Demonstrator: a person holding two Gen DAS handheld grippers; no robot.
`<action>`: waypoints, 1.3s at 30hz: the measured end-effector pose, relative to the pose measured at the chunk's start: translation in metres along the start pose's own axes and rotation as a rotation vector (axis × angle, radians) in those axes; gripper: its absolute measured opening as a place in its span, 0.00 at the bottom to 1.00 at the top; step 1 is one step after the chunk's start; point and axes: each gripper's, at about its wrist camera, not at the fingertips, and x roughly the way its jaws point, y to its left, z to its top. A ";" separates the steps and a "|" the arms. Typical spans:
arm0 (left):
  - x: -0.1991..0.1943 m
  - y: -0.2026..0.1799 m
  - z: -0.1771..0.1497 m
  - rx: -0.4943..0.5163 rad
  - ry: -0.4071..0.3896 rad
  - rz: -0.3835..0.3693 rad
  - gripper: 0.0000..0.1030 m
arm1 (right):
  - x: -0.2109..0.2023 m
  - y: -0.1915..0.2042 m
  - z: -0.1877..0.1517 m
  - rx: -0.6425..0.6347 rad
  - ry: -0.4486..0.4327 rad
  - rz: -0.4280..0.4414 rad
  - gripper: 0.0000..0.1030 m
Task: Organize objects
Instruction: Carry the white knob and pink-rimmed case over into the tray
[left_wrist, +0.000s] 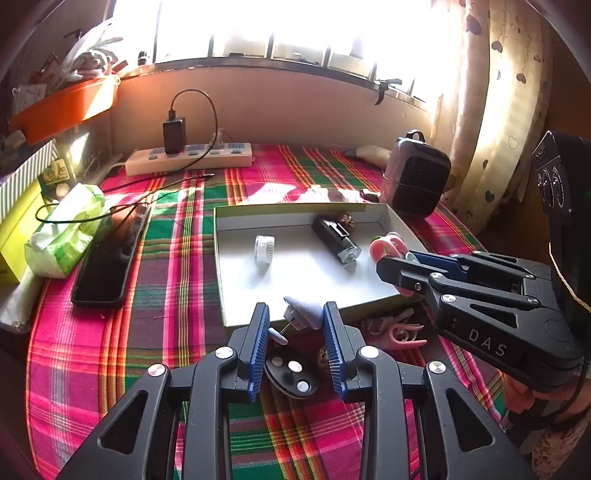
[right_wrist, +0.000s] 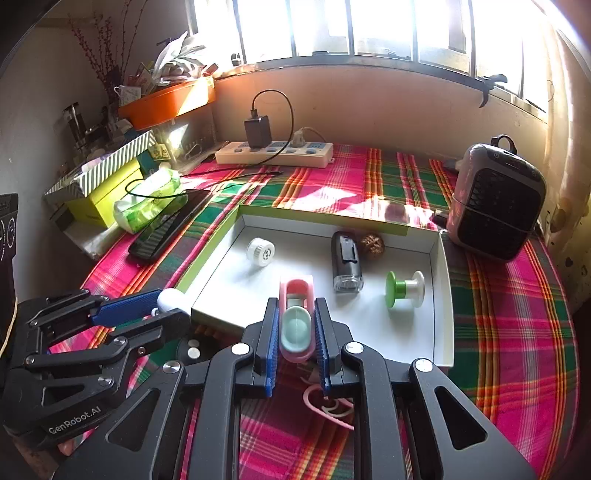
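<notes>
- Over tray's near rim: right tool clamps pink-and-teal case; carry it clear of rim before release.
- Left tool grips small white gadget, jaws part-closed; drop away from flashlight.

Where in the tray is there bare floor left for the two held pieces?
Tray: free patches are the near-left floor between white cap and near wall, and the near-right corner below the green spool. Crowded: far middle, with black torch and brown ball.
</notes>
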 end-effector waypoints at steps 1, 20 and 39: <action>0.001 0.001 0.003 0.002 -0.004 0.005 0.27 | 0.001 -0.001 0.004 0.000 -0.001 -0.004 0.18; 0.044 0.010 0.026 -0.006 0.032 0.020 0.27 | 0.073 -0.010 0.046 -0.025 0.091 0.003 0.18; 0.088 0.015 0.029 0.009 0.102 0.041 0.27 | 0.118 -0.014 0.050 -0.044 0.179 0.032 0.18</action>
